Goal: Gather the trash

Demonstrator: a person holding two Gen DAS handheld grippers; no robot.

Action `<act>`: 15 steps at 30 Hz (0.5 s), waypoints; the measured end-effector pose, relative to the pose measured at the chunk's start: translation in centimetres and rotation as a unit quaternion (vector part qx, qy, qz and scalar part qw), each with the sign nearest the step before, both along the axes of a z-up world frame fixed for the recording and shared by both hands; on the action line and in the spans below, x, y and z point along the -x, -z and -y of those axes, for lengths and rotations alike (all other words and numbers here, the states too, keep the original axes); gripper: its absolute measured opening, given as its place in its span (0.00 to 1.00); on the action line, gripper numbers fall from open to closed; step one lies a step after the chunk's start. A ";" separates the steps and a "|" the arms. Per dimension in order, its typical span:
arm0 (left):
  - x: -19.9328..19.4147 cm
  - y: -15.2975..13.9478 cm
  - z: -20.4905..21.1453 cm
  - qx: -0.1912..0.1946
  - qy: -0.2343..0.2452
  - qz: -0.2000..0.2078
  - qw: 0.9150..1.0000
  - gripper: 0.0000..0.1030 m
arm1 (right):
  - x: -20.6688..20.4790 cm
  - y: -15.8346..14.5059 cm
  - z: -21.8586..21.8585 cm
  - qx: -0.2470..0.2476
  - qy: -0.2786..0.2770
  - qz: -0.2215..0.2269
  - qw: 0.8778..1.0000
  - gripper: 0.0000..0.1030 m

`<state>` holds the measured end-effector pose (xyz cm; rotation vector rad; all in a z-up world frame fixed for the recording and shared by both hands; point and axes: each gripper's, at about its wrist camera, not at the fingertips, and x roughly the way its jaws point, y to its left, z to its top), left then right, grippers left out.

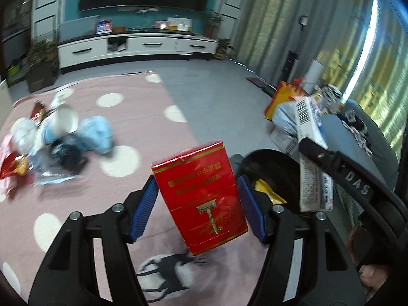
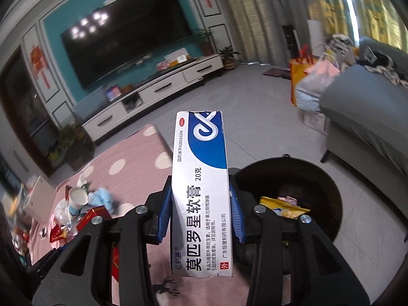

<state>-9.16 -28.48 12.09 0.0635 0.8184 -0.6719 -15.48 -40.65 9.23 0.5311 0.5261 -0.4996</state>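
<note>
My left gripper (image 1: 197, 201) is shut on a red cigarette box (image 1: 201, 196) and holds it above the pink rug. My right gripper (image 2: 201, 204) is shut on a long white and blue ointment box (image 2: 201, 199), which also shows in the left wrist view (image 1: 311, 137). A round black trash bin (image 2: 329, 176) stands on the grey floor just right of both grippers, with a yellow wrapper (image 2: 280, 206) inside; the bin also shows in the left wrist view (image 1: 270, 163). A pile of trash (image 1: 51, 140) with a white paper cup (image 1: 66, 122) lies on the rug at the left.
The pink dotted rug (image 1: 142, 117) covers the floor ahead. A grey sofa (image 2: 369, 117) stands at the right, with bags (image 2: 313, 84) beside it. A white TV cabinet (image 1: 137, 46) and potted plants (image 1: 42, 61) line the far wall.
</note>
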 end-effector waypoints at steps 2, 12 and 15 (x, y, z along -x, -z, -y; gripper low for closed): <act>0.5 0.2 1.7 -0.010 0.016 0.007 1.000 0.63 | 0.9 0.9 1.5 -0.017 0.023 -0.004 1.000 0.40; 1.4 2.4 8.0 -0.027 0.076 -0.008 0.997 0.63 | 3.3 3.8 6.4 -0.061 0.093 -0.024 0.994 0.40; 1.5 3.1 9.6 -0.029 0.093 -0.019 0.995 0.63 | 3.9 4.3 7.3 -0.068 0.111 -0.029 0.991 0.40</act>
